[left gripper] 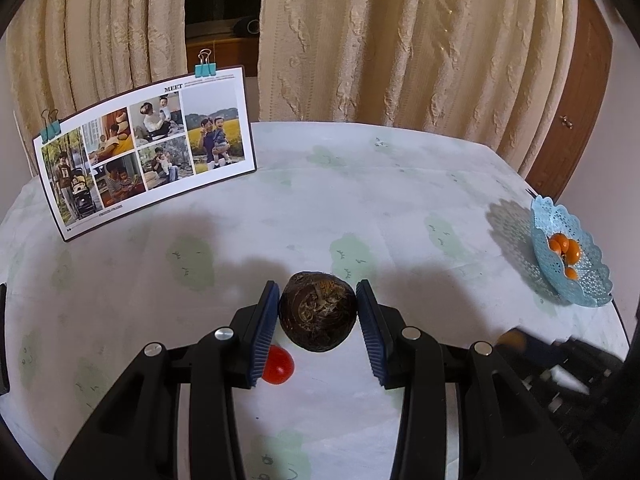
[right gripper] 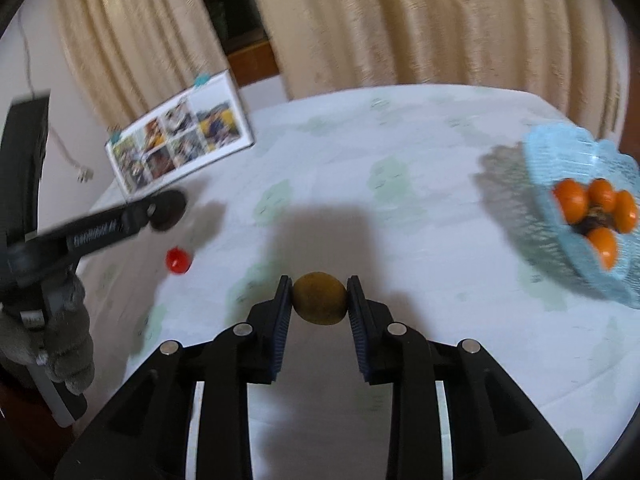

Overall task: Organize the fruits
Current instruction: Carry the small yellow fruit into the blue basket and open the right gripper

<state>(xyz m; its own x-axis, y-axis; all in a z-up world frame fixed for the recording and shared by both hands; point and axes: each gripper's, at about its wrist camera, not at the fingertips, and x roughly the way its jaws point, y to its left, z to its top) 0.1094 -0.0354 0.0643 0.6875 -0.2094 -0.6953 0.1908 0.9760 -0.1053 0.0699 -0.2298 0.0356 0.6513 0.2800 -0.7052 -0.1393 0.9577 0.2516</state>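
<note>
The blue basket (right gripper: 560,160) at the right edge of the worktop (left gripper: 360,184) already holds several orange fruits (right gripper: 592,208), so part of the sorting looks done. The right gripper (right gripper: 319,300) is clamped on a small yellow-brown fruit (right gripper: 319,298), lifted above the cloth and to the left of the basket (this view is blurred). The left gripper (left gripper: 317,312) is closed around a dark brown fruit (left gripper: 317,310), far left of the basket. A red tomato (left gripper: 278,366) lies on the worktop, also far left of the basket. I judge three pieces are left to bring there.
</note>
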